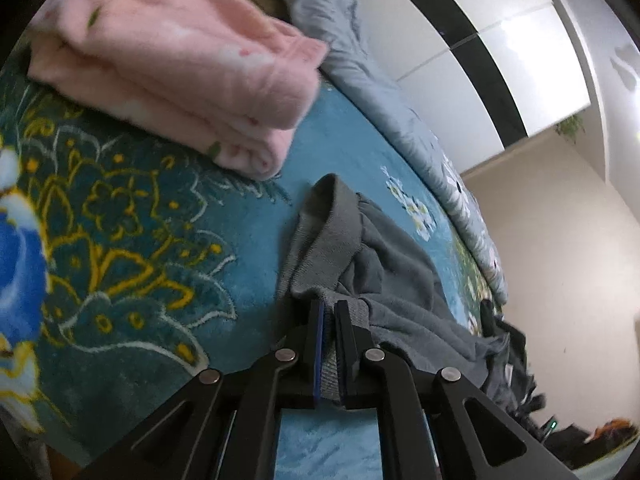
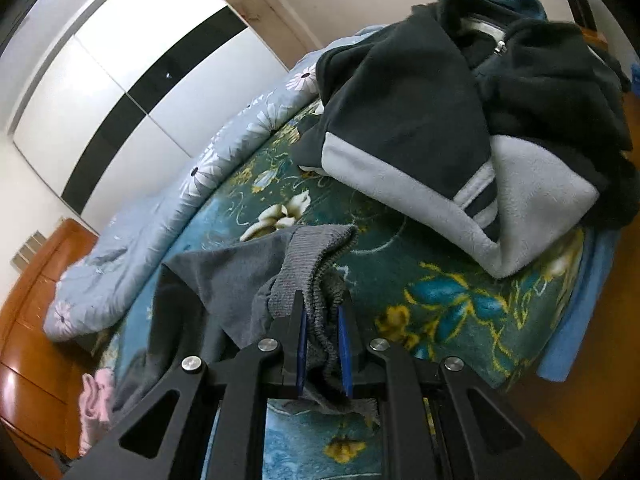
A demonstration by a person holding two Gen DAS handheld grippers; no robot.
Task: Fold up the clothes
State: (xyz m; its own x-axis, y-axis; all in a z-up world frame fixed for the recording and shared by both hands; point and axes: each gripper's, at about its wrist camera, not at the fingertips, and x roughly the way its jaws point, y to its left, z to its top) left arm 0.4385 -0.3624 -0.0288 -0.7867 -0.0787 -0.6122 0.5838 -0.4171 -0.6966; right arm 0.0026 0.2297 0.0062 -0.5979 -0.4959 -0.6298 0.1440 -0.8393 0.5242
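Observation:
A grey knit garment (image 1: pixel 384 264) with a ribbed cuff lies on the teal flowered blanket (image 1: pixel 160 240). My left gripper (image 1: pixel 330 308) is shut on its ribbed edge, the cloth pinched between the blue pads. In the right wrist view the same grey garment (image 2: pixel 240 268) drapes over the blanket, and my right gripper (image 2: pixel 322 312) is shut on another ribbed cuff (image 2: pixel 316 256), with knit cloth bunched between the pads and hanging below them.
A folded pink fleece (image 1: pixel 180 80) lies at the far left of the blanket. A dark and light grey fleece jacket (image 2: pixel 460 120) is heaped at the far right. A pale blue flowered quilt (image 2: pixel 180 208) runs along the far edge, before a white wardrobe (image 2: pixel 120 80). A wooden bed frame (image 2: pixel 32 320) stands left.

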